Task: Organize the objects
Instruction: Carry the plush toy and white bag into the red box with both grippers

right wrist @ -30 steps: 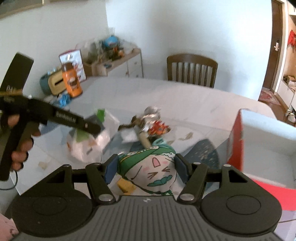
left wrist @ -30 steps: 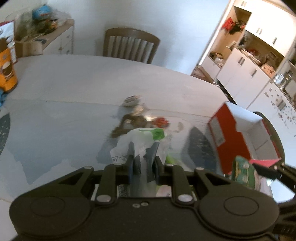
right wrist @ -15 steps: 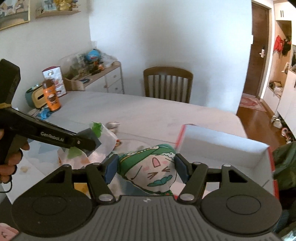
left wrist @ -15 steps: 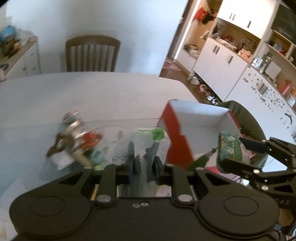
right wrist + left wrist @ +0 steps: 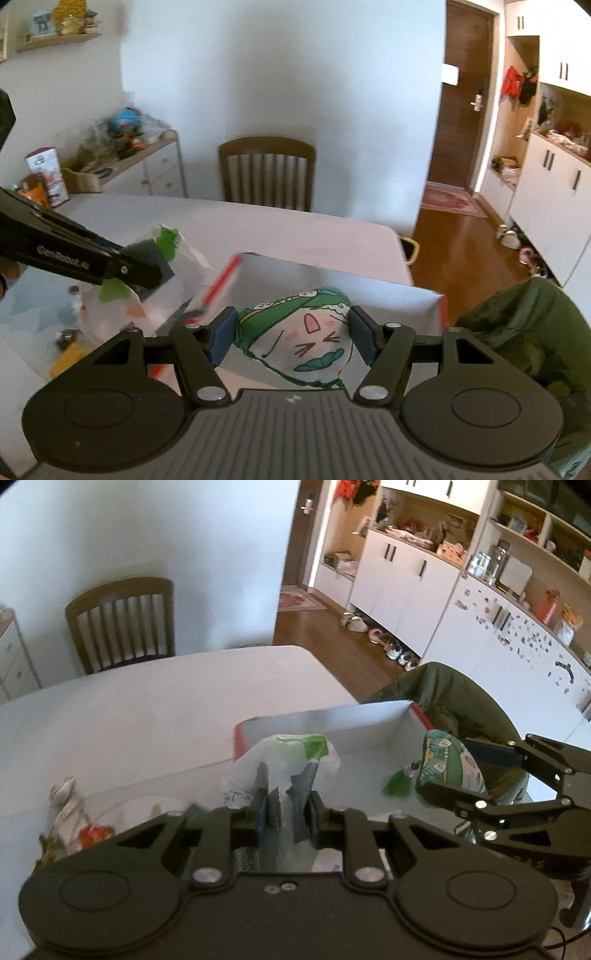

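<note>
Two hand-held grippers hang over the open red-and-white box [image 5: 369, 723] at the bench's [image 5: 166, 709] right edge: the left hand-held gripper [image 5: 286, 806] pinches a white-and-green plastic bag [image 5: 291, 753]. The right hand-held gripper [image 5: 291, 338] clamps a green cartoon-face pouch [image 5: 306, 339] above the box's empty interior.

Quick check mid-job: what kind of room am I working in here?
Most likely a home dining area open to an entryway: a white dining table with a wooden chair behind it, white storage cabinets with shoes lined beneath, and a brown entrance door.
</note>
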